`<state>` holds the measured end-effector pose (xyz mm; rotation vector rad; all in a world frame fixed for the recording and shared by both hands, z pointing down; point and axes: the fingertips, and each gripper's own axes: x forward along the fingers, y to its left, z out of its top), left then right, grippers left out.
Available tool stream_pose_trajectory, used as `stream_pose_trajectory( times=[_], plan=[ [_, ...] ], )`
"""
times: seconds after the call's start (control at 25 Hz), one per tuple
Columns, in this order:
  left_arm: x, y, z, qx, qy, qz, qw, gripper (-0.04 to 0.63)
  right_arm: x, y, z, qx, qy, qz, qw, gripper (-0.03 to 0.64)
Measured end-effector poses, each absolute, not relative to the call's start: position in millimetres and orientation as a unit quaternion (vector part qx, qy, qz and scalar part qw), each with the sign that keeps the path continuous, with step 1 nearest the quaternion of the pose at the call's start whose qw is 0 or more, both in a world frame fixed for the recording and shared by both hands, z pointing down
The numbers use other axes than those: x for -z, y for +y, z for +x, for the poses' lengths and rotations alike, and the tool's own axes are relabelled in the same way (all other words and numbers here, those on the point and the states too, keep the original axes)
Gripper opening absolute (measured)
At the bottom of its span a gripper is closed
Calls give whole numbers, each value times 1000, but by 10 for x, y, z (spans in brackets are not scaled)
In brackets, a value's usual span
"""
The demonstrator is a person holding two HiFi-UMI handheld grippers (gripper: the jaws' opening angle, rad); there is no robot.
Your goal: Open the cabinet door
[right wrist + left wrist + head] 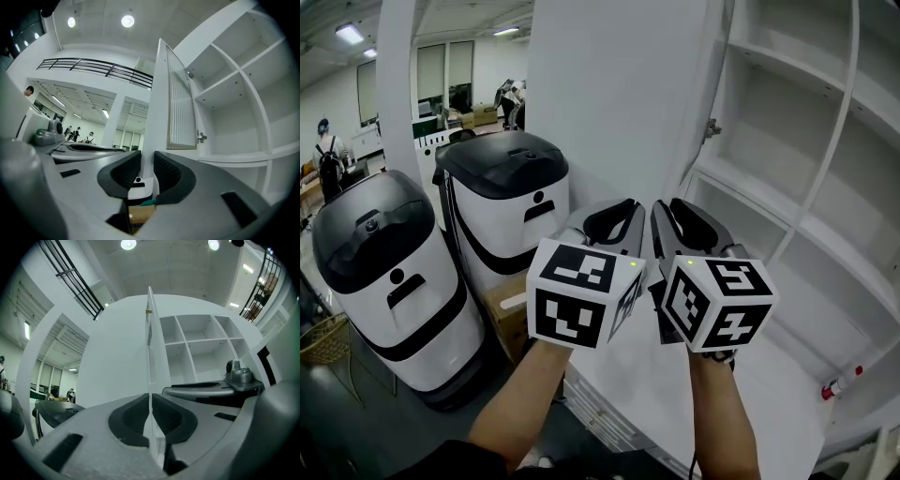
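Observation:
The white cabinet door [609,103] stands swung open, edge-on to me, and beside it the bare white shelves [787,122] of the cabinet show. Both grippers sit side by side at the door's lower free edge. My left gripper [626,211] is shut on that edge: in the left gripper view the thin door edge [150,333] runs straight down into the closed jaws of the left gripper [150,401]. My right gripper [667,211] straddles the same door [157,103]. Its jaws stand slightly apart around the edge, and the right gripper [147,161] does not press on it.
Two white-and-black machines [384,272] [511,202] stand left of the door with a cardboard box [508,314] between them. A wicker basket [323,342] is on the floor at far left. A red-tipped item [842,382] lies on the low shelf. People stand far back.

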<state>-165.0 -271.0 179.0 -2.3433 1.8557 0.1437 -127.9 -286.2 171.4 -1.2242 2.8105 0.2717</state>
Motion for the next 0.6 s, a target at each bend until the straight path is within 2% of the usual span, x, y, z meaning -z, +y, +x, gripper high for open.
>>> stream_pose_trajectory(
  times=[0.6],
  plan=[
    [-1826, -2755, -2112, -48, 617, -782, 73, 29, -1711, -2961, -1746, -103, 908, -404, 37, 92]
  ],
)
